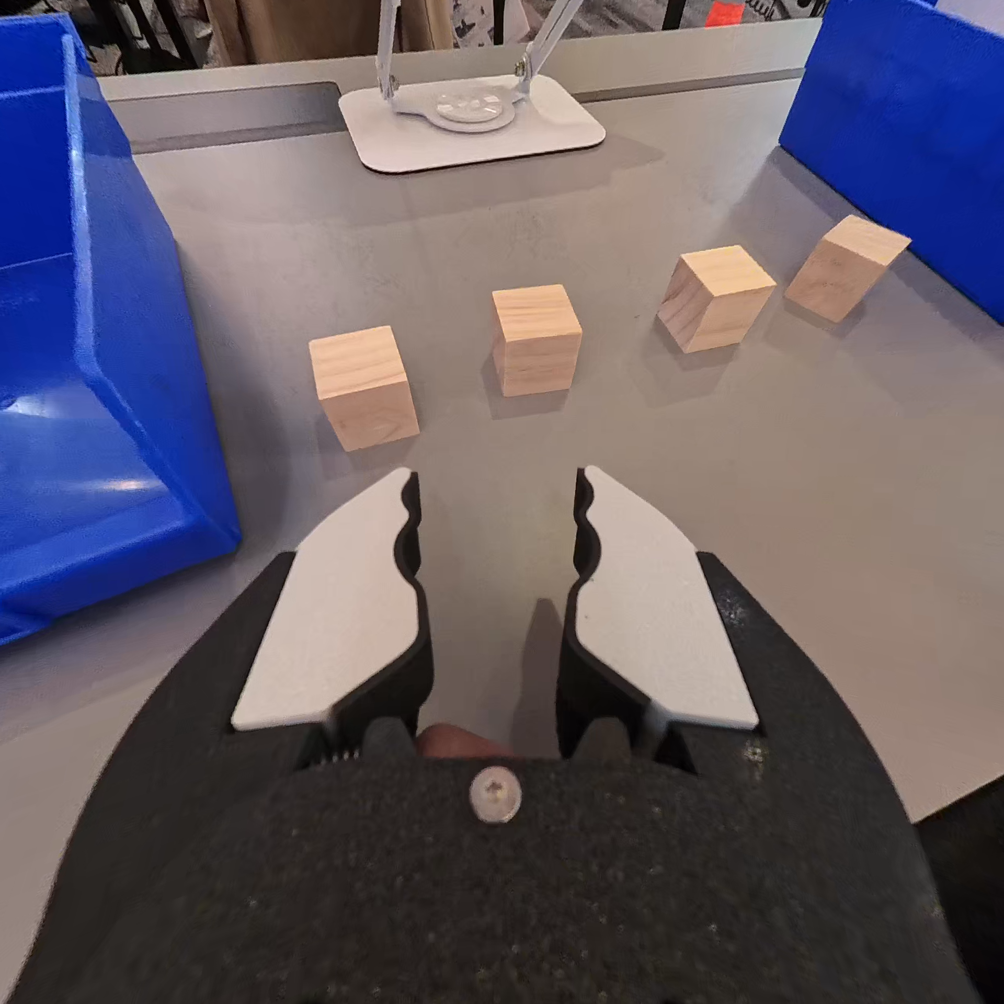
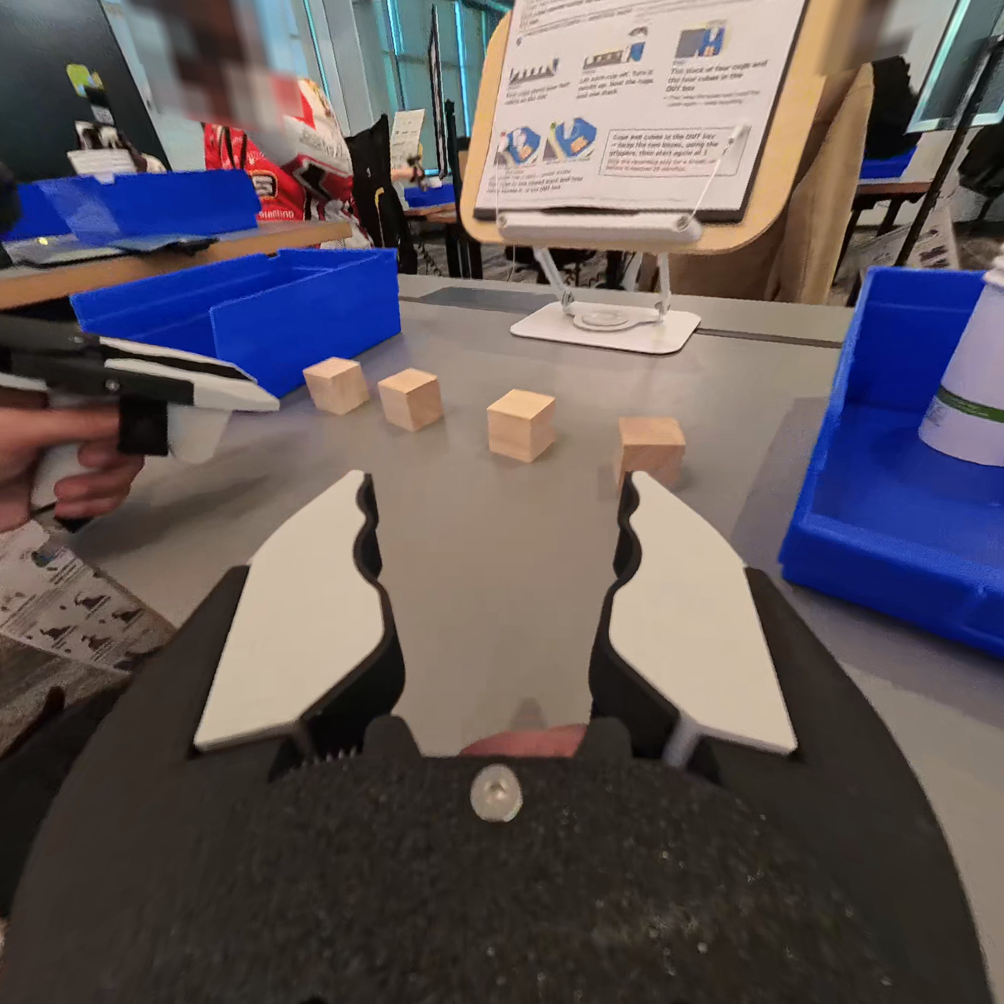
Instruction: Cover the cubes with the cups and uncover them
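you are at the start: four wooden cubes point(image 1: 535, 339) sit bare in a row on the grey table point(image 1: 760, 489), none covered. your left gripper point(image 1: 497, 491) and right gripper point(image 2: 494, 497) both gape empty. the white cup point(image 2: 972, 391) stands mouth-down, long axis upright, in the blue bin point(image 2: 869, 521) at right; i judge you next fetch it.

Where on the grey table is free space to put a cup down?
Bare table lies between the cube row and the white stand base, and between the cubes and the left tool. It is crowded at the two right cubes, near the right blue bin.
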A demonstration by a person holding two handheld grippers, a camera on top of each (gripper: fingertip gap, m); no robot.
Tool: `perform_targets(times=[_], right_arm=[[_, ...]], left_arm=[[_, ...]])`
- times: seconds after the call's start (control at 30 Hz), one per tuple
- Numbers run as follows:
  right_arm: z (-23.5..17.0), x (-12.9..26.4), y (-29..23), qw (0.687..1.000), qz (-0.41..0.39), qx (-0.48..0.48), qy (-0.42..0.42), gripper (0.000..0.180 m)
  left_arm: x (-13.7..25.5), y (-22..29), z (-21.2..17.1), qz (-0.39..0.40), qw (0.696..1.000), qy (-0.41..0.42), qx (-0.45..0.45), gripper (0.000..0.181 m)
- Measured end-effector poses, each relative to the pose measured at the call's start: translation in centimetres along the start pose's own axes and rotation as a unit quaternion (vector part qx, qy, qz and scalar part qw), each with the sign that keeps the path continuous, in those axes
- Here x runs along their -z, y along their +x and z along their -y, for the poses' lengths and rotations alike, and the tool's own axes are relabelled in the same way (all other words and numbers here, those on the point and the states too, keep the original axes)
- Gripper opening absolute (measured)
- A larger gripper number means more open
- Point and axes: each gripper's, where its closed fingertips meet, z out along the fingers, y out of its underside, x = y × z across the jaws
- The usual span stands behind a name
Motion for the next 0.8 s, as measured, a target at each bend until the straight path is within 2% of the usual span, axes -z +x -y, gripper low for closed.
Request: perform_targets(times=[0.3, 0.4, 0.47, 0.53, 0.6, 0.7, 0.8], right_arm=[[-1.7, -0.8, 1.2, 0.999, -0.015, -0.014, -0.049, 0.086], [-1.3, -2.0, 1.1, 0.993, 0.017, 0.055, -0.098, 0.081], [-0.2, -3.1, 0.9, 0.971, 0.079, 0.153, -0.164, 0.08], [1.7, -5.0, 2.5, 0.923, 0.108, 0.3, -0.214, 0.078], [3.1, -7.5, 4.2, 0.863, 0.148, 0.417, -0.244, 0.077], [2.0, -10.0, 5.8, 0.749, 0.238, 0.515, -0.341, 0.073], [-0.6, -11.2, 7.2, 0.635, 0.304, 0.573, -0.42, 0.069]], left_arm=[[0.3, 0.4, 0.4, 0.007, 1.0, 0.008, -0.023, 0.054], [0.4, 0.7, 0.5, 0.003, 1.0, 0.013, -0.029, 0.054], [0.5, 0.9, 0.4, -0.001, 0.999, 0.013, -0.032, 0.054], [0.3, 1.1, 0.3, -0.006, 0.999, 0.01, -0.033, 0.054], [0.2, 1.3, 0.3, -0.01, 0.999, 0.008, -0.033, 0.054], [0.0, 1.7, 0.5, -0.017, 0.999, 0.01, -0.038, 0.054], [-0.1, 2.5, 0.6, -0.025, 0.998, 0.013, -0.049, 0.054]])
